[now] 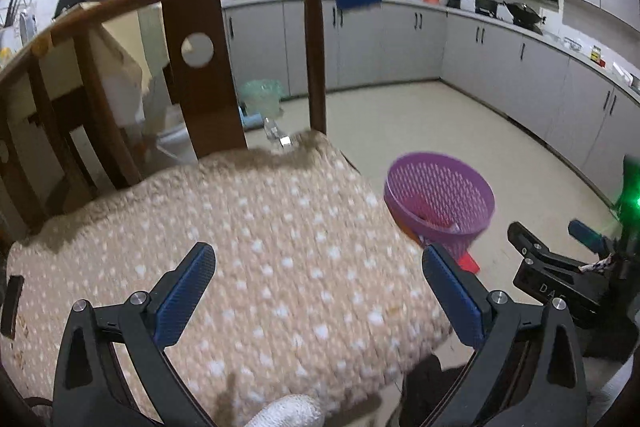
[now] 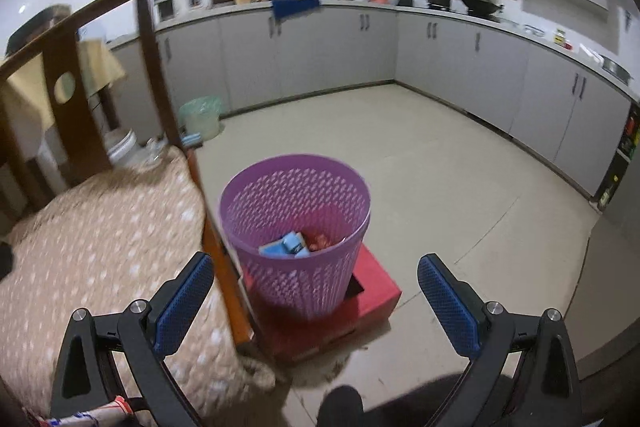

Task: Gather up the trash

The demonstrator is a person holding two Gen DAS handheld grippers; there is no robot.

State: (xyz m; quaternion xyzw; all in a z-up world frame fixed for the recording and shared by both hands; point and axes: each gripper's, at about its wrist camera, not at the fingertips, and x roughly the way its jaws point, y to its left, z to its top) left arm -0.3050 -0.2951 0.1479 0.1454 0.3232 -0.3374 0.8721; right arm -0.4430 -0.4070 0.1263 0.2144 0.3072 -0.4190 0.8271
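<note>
A purple mesh waste basket (image 2: pixel 296 227) stands on a red box (image 2: pixel 368 291) on the floor, beside the chair; it shows at the right in the left wrist view as the basket (image 1: pixel 440 199). Inside lie a blue carton (image 2: pixel 286 247) and red wrappers (image 2: pixel 320 241). My right gripper (image 2: pixel 316 291) is open over the basket's near side, nothing between its blue pads. My left gripper (image 1: pixel 320 287) is open above the chair's spotted beige cushion (image 1: pixel 240 247), holding nothing. The right gripper's body (image 1: pixel 560 275) is visible at the right edge of the left wrist view.
The wooden chair back (image 1: pixel 200 67) rises behind the cushion. A green-lined bin (image 2: pixel 200 117) and a white bucket (image 2: pixel 120 145) stand on the floor near a table with a yellow cloth (image 2: pixel 96 67). Grey cabinets (image 2: pixel 440 47) line the walls around the beige floor (image 2: pixel 440 187).
</note>
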